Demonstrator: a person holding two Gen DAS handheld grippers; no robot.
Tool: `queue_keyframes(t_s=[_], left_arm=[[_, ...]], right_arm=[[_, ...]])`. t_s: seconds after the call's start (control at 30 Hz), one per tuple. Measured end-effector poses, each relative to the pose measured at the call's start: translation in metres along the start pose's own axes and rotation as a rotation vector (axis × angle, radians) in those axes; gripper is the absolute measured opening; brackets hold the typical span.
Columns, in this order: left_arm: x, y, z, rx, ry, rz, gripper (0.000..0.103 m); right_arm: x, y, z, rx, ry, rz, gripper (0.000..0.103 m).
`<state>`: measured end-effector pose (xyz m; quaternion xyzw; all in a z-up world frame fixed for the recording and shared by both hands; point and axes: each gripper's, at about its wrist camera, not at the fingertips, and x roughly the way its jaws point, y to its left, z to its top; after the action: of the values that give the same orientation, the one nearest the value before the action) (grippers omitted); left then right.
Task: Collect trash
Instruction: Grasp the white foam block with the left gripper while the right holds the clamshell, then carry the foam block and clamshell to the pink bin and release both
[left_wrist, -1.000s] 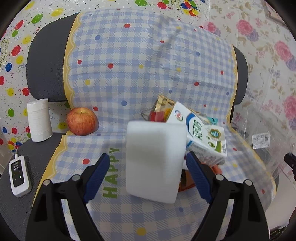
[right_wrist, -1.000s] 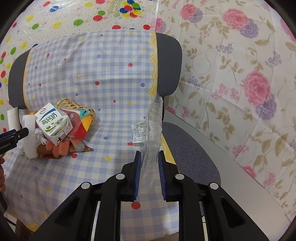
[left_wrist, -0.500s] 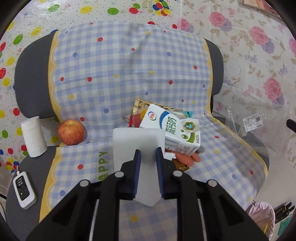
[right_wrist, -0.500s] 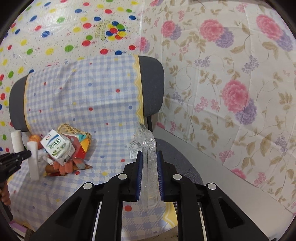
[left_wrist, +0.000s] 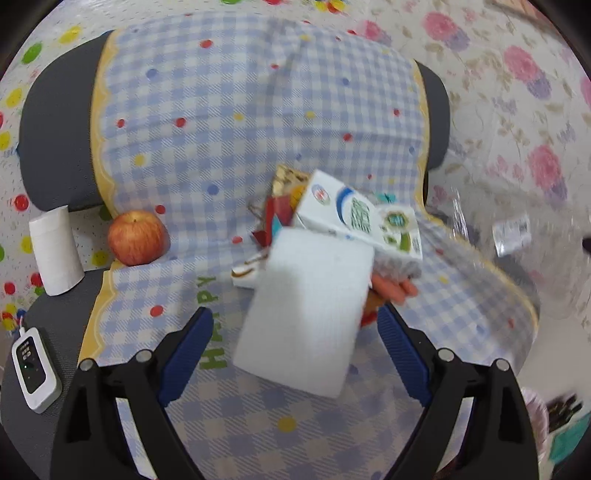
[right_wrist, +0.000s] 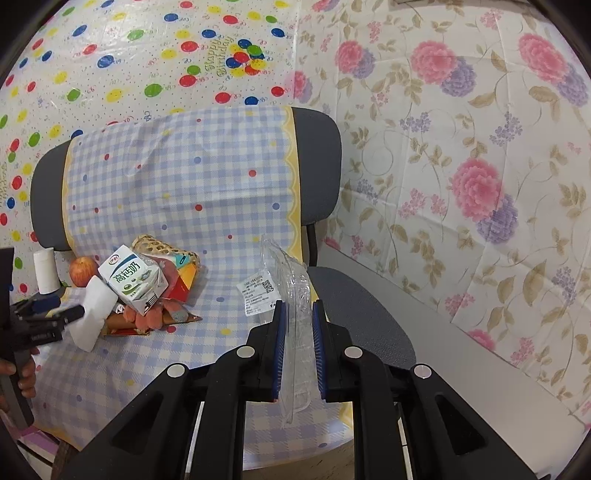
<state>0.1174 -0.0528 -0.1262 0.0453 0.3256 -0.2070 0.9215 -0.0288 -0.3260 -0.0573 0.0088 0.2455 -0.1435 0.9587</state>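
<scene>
Over the chair seat, left tool (left_wrist: 291, 332) tilts downward, jaws opening, pads clear of the white foam block (left_wrist: 306, 310) between them. Block sits just before the trash pile with its milk carton (left_wrist: 362, 221). Right tool (right_wrist: 298, 347) clamped on a clear plastic tray (right_wrist: 291, 295), held on edge. Right view alone shows the hand (right_wrist: 22, 373) gripping the left tool; left view alone shows a remote (left_wrist: 33, 369).

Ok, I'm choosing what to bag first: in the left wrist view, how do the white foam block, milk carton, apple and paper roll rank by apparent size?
1. White foam block, though it is nearest the camera, which inflates it.
2. Milk carton.
3. Apple and paper roll: too alike to rank.
</scene>
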Motion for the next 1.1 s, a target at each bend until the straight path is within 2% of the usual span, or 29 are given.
queue_keyframes(t_s=[0.1,0.23,0.27,0.3,0.37,0.47,0.5,0.7,0.9,1.0,1.1], left_arm=[[0.008,-0.007,-0.011,0.042,0.027,0.017,0.086],[0.012,0.003,-0.015,-0.004,0.049,-0.007,0.083],[0.011,0.006,-0.015,-0.015,0.053,-0.015,0.079],[0.012,0.008,-0.016,-0.021,0.061,-0.027,0.066],[0.012,0.008,-0.018,-0.017,0.072,-0.047,0.059],[-0.003,0.003,-0.016,-0.014,0.040,-0.052,0.029],[-0.009,0.001,-0.014,-0.017,0.027,-0.055,0.026],[-0.052,-0.029,-0.001,0.019,-0.049,-0.092,0.023],[-0.094,-0.077,0.005,0.089,-0.089,-0.221,0.023],[-0.106,-0.107,-0.004,0.132,-0.093,-0.273,0.023],[-0.113,-0.144,-0.017,0.191,-0.079,-0.358,0.023]], right_arm=[[0.004,0.006,-0.001,-0.005,0.010,0.010,0.015],[0.005,0.012,0.000,-0.014,0.011,0.023,0.015],[0.004,0.013,0.001,-0.015,0.010,0.025,0.015],[0.003,0.014,0.001,-0.014,0.008,0.029,0.015],[0.001,0.014,0.003,-0.007,0.004,0.036,0.015],[-0.006,0.013,0.004,0.000,-0.007,0.045,0.015],[-0.011,0.012,0.005,0.002,-0.016,0.043,0.015],[-0.047,-0.004,0.014,0.048,-0.074,0.026,0.013],[-0.093,-0.024,0.012,0.060,-0.083,0.005,0.011],[-0.114,-0.033,0.004,0.046,-0.087,-0.041,0.008],[-0.140,-0.051,-0.008,0.041,-0.083,-0.133,0.008]])
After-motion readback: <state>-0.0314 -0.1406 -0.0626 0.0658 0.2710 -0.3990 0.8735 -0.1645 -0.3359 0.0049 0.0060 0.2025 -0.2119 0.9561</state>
